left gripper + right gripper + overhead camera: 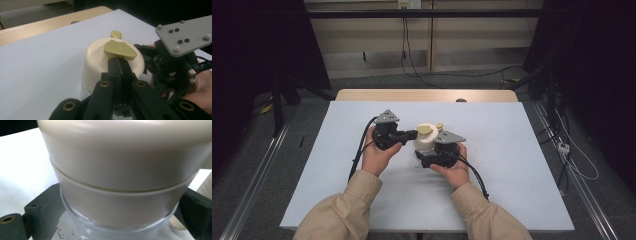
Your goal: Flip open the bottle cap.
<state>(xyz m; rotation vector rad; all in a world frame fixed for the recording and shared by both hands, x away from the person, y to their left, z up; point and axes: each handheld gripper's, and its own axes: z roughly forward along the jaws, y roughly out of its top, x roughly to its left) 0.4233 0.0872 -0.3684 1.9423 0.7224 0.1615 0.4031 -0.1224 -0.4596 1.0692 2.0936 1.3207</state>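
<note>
Left hand-held gripper (117, 62) is clenching the tan tab (120, 49) on the lid of the cream jar (100, 62), jaws fully closed on it. Right hand-held gripper (438, 156) is grasping the jar's lower body, pads pressing both sides. Jar is sitting mid-desk (512, 150), slightly toward the far edge.

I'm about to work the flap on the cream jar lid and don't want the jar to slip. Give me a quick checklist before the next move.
1. Left gripper shut on the olive flip tab of the lid: ok.
2. Right gripper jaws clamp the cream jar from both sides, below the lid seam: ok.
3. Jar standing upright on the white table: ok.
4. Lid seated evenly on the jar: ok.
5. Small olive knob behind the tab, free or attached: cannot tell.
</note>
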